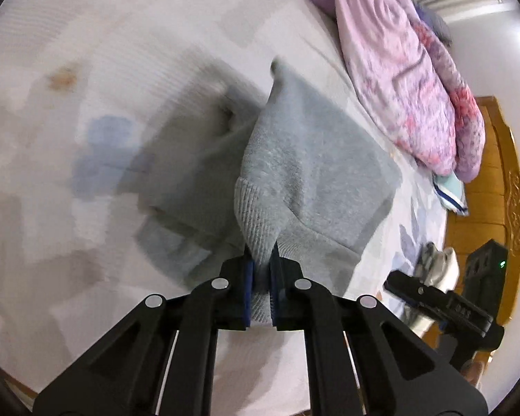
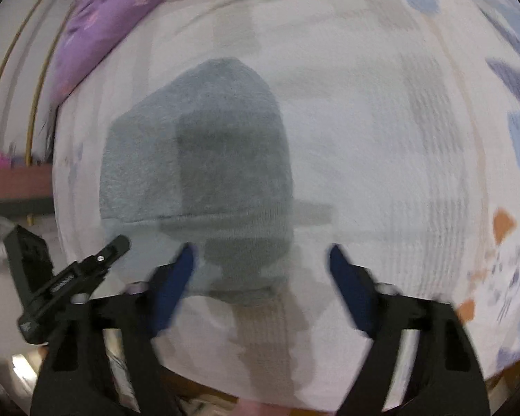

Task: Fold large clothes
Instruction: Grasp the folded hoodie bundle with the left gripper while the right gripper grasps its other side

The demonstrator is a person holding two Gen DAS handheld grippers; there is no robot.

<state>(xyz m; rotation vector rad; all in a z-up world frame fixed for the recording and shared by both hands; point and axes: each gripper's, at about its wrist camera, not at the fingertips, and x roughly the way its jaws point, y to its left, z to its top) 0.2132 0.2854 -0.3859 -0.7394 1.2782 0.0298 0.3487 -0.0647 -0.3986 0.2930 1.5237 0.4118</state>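
- left gripper (image 1: 260, 270) clenched on ribbed hem of grey sweater (image 1: 315, 159), cloth lifted ahead of the fingers
- right gripper (image 2: 260, 267) released, fingers wide apart, nothing between
- sweater folded on bed sheet (image 2: 381, 138), just ahead of right gripper; near edge blurred
- bare sheet to its right
- pink quilt (image 1: 405, 69) along far edge

Soft indoor light, heavy motion blur, fisheye bending at edges.

Grey sweater (image 1: 305, 159) partly folded, cuff lifted.
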